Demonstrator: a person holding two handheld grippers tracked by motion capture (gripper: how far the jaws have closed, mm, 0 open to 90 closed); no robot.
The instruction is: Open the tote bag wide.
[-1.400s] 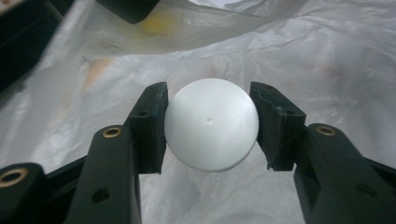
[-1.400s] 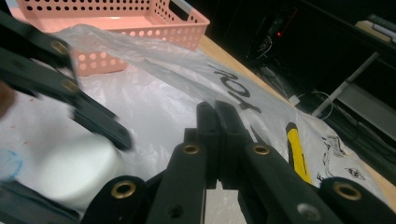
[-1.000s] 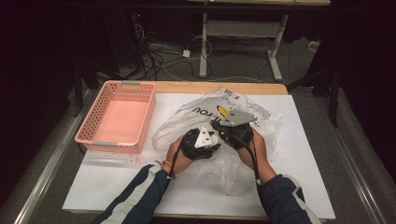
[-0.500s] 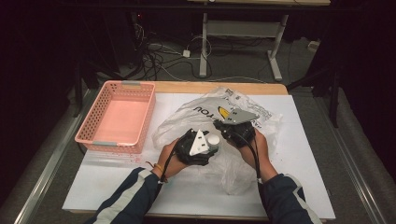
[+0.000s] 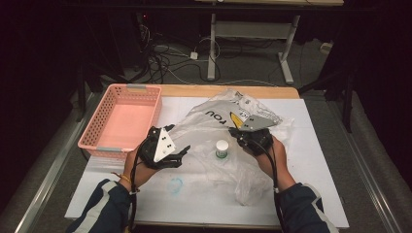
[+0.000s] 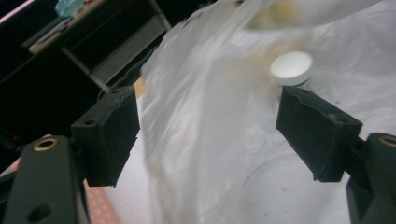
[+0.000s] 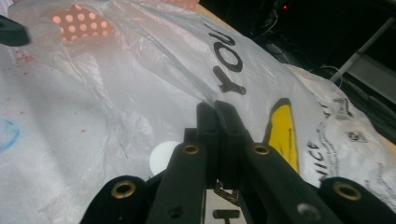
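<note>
A small bottle with a white cap (image 5: 222, 148) stands upright in the middle of the table, amid a crumpled translucent plastic bag (image 5: 214, 121) printed "YOU". My left gripper (image 5: 180, 154) is open a short way to the left of the bottle, jaws pointing at it. In the left gripper view the open left gripper (image 6: 215, 135) has the bottle (image 6: 292, 67) beyond its right pad (image 6: 317, 135). My right gripper (image 5: 237, 130) is shut on the bag's film just right of the bottle. In the right gripper view the closed right gripper (image 7: 218, 116) pinches the bag (image 7: 140, 70), the white cap (image 7: 163, 156) at lower left.
An empty pink basket (image 5: 121, 121) stands at the table's left side, close to my left hand. A white sheet (image 5: 160, 199) covers the tabletop. Cables and table legs (image 5: 214, 43) lie on the floor beyond the far edge.
My left gripper has let go of the bottle, opened and drawn back to the left. The bottle now stands by itself. My right gripper stays shut on the bag.
</note>
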